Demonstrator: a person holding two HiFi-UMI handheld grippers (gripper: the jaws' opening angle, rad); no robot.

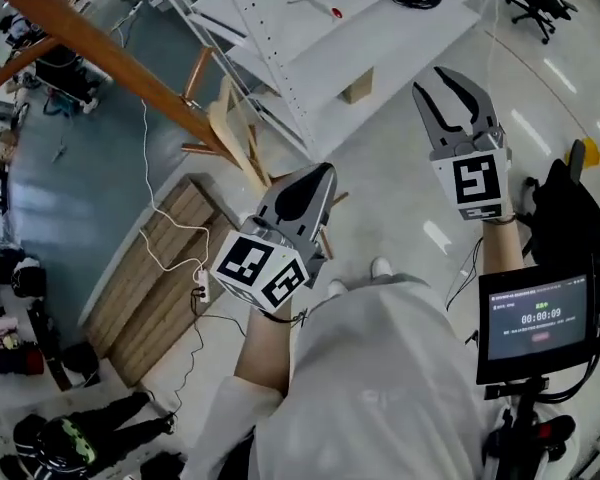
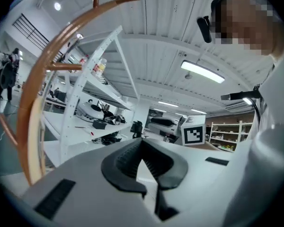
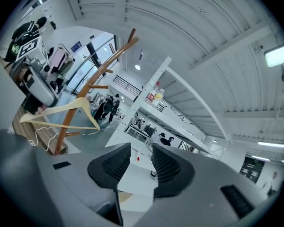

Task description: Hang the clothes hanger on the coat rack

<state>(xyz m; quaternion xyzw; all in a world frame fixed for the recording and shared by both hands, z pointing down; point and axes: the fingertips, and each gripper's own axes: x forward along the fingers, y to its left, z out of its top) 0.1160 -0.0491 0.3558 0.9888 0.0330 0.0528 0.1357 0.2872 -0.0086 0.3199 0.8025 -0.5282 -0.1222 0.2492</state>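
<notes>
- the clothes hanger (image 1: 230,128), the pale wooden one, is up against the coat rack (image 1: 90,43), just beside the pegs partway along the brown pole
- in the right gripper view it sits right at the pole (image 3: 57,109) with its bar roughly level. Its hook is too small to make out, so I honestly can't tell if it's over a peg or only near one
- the left gripper (image 1: 320,178) has its claw closed tip to tip with nothing in it. Its own view (image 2: 142,143) shows only white background in the little gap behind the tips
- a pale wood strip runs along the left edge of that view. It looks like the hanger, but it's off to the side and not in the claw
- the right gripper (image 1: 435,86) is part-way open, with a clear gap between the pads, and empty too (image 3: 142,148). It's well apart from the rack, out over the white shelving (image 1: 310,78)
- my read is that neither claw is carrying anything and the hanger looks level on the rack, so this is either the very end or the hang needs checking
- if the hook is seated, the next move is just keeping both grippers off it so it doesn't get knocked loose
- if it isn't, the left one is closer, so open that claw, take the hanger near the neck, lift the hook over a peg and let it settle before letting go
- the thing to watch is the sloped pegs, since a half-caught hook could slide right off
</notes>
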